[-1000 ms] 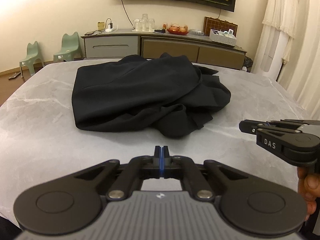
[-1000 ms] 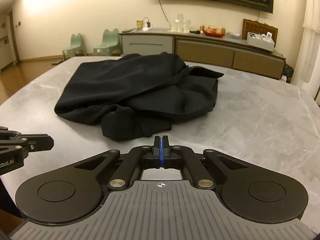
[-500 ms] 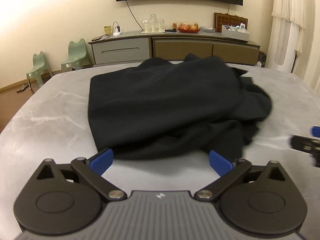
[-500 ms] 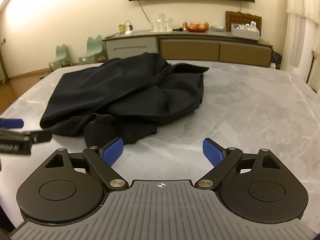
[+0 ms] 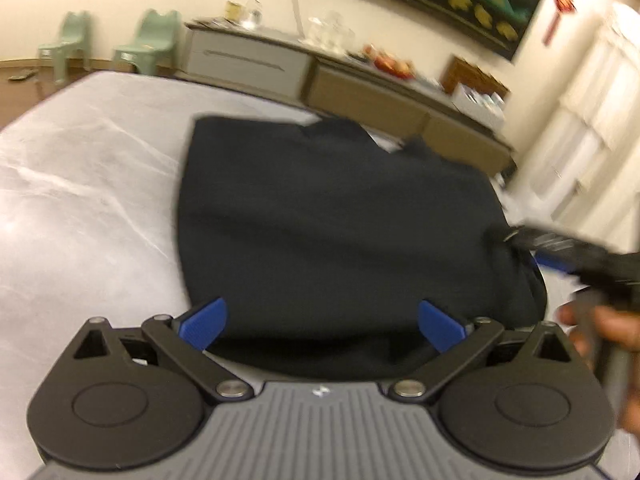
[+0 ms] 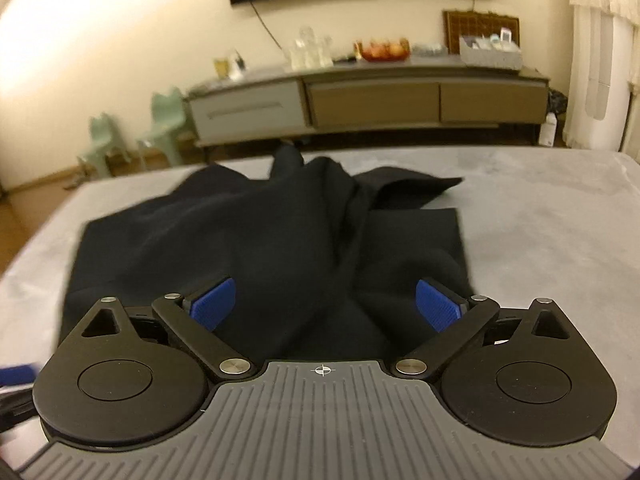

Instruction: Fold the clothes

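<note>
A crumpled black garment (image 5: 328, 216) lies on the grey marble table (image 5: 80, 208). My left gripper (image 5: 322, 322) is open, its blue pads wide apart over the garment's near edge. In the left wrist view the right gripper (image 5: 560, 252) shows blurred at the right, held by a hand (image 5: 612, 332). The right wrist view shows the same black garment (image 6: 280, 248), with a raised fold in its middle. My right gripper (image 6: 324, 304) is open, its pads spread just over the cloth's near part. Nothing is clamped in either gripper.
Bare marble table (image 6: 540, 216) extends right of the garment. Beyond the table stands a long sideboard (image 6: 380, 96) with glasses and a fruit bowl (image 6: 382, 50). Two green chairs (image 5: 120, 40) stand by the wall at left. A white curtain (image 5: 592, 120) hangs at right.
Both grippers went from shut to open, then moved forward to the garment's near edge. The left view has tilted and blurred with motion.
</note>
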A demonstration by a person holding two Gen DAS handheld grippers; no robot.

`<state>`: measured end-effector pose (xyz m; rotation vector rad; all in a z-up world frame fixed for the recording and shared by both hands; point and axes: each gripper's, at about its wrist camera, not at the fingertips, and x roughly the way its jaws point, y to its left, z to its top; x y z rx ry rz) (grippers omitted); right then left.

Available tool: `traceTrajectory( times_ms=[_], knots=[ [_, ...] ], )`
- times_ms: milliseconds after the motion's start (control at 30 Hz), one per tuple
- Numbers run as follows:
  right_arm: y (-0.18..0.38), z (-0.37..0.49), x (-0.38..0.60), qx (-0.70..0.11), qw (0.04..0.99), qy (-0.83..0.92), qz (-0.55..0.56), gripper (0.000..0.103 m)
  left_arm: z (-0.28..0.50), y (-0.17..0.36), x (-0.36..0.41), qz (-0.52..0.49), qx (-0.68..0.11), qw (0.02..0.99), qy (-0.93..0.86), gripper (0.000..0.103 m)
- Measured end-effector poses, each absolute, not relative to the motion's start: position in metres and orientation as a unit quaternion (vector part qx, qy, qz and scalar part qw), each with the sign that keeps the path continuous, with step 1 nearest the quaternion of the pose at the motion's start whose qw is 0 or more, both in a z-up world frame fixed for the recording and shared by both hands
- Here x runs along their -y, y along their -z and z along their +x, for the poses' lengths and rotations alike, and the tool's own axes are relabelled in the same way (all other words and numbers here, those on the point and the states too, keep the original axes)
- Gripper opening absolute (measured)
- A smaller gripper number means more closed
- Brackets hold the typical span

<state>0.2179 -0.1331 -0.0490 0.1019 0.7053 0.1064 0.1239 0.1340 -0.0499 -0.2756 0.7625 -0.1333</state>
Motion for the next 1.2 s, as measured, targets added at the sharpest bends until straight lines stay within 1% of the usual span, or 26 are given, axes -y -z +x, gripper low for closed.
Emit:
traceTrajectory(
  times_ms=[33, 67, 100, 133, 167, 267, 333, 367, 433, 500, 533, 600, 633, 667, 700, 733, 767, 833, 867, 933, 1067, 1100, 1133, 1167, 1200],
  knots=[
    [0.058, 0.235, 0.125, -0.368, 0.927, -0.052, 0.048, 0.057, 0.125, 0.048, -0.138, -0.138, -0.366, 0.919, 0.055, 0.103],
    [0.061, 0.245, 0.117, -0.382, 0.922, -0.055, 0.044, 0.021, 0.125, 0.045, -0.143, -0.146, -0.363, 0.919, 0.049, 0.103],
    [0.06, 0.251, 0.11, -0.389, 0.919, -0.06, 0.038, 0.01, 0.126, 0.043, -0.148, -0.155, -0.36, 0.919, 0.042, 0.103],
    [0.051, 0.253, 0.104, -0.381, 0.921, -0.07, 0.034, 0.007, 0.125, 0.04, -0.154, -0.164, -0.355, 0.92, 0.034, 0.103],
    [0.029, 0.246, 0.106, -0.35, 0.931, -0.088, 0.049, 0.005, 0.124, 0.038, -0.159, -0.173, -0.35, 0.92, 0.026, 0.103],
    [-0.054, 0.209, 0.132, -0.224, 0.957, -0.143, 0.119, 0.002, 0.118, 0.029, -0.177, -0.2, -0.334, 0.921, 0.002, 0.103],
    [-0.119, 0.162, 0.176, -0.113, 0.971, -0.15, 0.149, 0.001, 0.112, 0.024, -0.184, -0.211, -0.324, 0.922, -0.005, 0.103],
    [-0.139, 0.141, 0.2, -0.071, 0.977, -0.131, 0.151, 0.001, 0.111, 0.024, -0.185, -0.211, -0.321, 0.923, -0.006, 0.103],
    [-0.151, 0.122, 0.244, -0.049, 0.989, -0.048, 0.133, 0.001, 0.109, 0.023, -0.187, -0.21, -0.323, 0.923, -0.001, 0.103],
    [-0.13, 0.13, 0.281, -0.101, 0.988, 0.06, 0.1, 0.001, 0.112, 0.026, -0.184, -0.209, -0.332, 0.92, 0.008, 0.103],
    [-0.106, 0.139, 0.296, -0.15, 0.979, 0.108, 0.083, 0.002, 0.111, 0.028, -0.182, -0.208, -0.336, 0.918, 0.014, 0.103],
    [-0.047, 0.158, 0.324, -0.266, 0.944, 0.19, 0.048, 0.004, 0.11, 0.032, -0.178, -0.205, -0.344, 0.916, 0.021, 0.103],
    [-0.022, 0.163, 0.333, -0.315, 0.926, 0.203, 0.044, 0.008, 0.11, 0.035, -0.176, -0.201, -0.347, 0.916, 0.023, 0.103],
    [-0.007, 0.159, 0.337, -0.337, 0.918, 0.201, 0.053, 0.016, 0.11, 0.037, -0.174, -0.198, -0.35, 0.915, 0.025, 0.103],
    [-0.001, 0.149, 0.332, -0.327, 0.922, 0.201, 0.055, 0.021, 0.11, 0.039, -0.172, -0.195, -0.353, 0.915, 0.026, 0.103],
    [0.002, 0.137, 0.322, -0.304, 0.93, 0.201, 0.053, 0.043, 0.11, 0.041, -0.17, -0.192, -0.356, 0.914, 0.028, 0.103],
    [0.0, 0.128, 0.306, -0.283, 0.939, 0.189, 0.044, 0.062, 0.111, 0.043, -0.168, -0.189, -0.359, 0.913, 0.03, 0.103],
    [-0.006, 0.116, 0.263, -0.255, 0.958, 0.128, 0.011, 0.074, 0.111, 0.048, -0.165, -0.182, -0.365, 0.912, 0.033, 0.103],
    [-0.009, 0.114, 0.235, -0.252, 0.965, 0.075, -0.013, 0.084, 0.111, 0.05, -0.163, -0.179, -0.368, 0.912, 0.035, 0.103],
    [-0.007, 0.115, 0.178, -0.251, 0.966, -0.024, -0.065, 0.094, 0.111, 0.052, -0.164, -0.185, -0.371, 0.909, 0.035, 0.103],
    [0.025, 0.135, 0.068, -0.282, 0.927, -0.168, -0.184, 0.095, 0.109, 0.048, -0.175, -0.201, -0.364, 0.909, 0.021, 0.103],
    [0.038, 0.143, 0.049, -0.302, 0.912, -0.179, -0.211, 0.092, 0.109, 0.047, -0.179, -0.204, -0.362, 0.909, 0.017, 0.103],
    [0.052, 0.153, 0.032, -0.325, 0.896, -0.182, -0.241, 0.069, 0.109, 0.046, -0.182, -0.209, -0.36, 0.909, 0.012, 0.103],
    [0.06, 0.161, 0.023, -0.342, 0.885, -0.175, -0.264, 0.003, 0.109, 0.044, -0.186, -0.216, -0.359, 0.908, 0.009, 0.103],
    [0.066, 0.166, 0.018, -0.355, 0.876, -0.164, -0.282, 0.004, 0.109, 0.043, -0.189, -0.224, -0.357, 0.907, 0.006, 0.103]
  ],
)
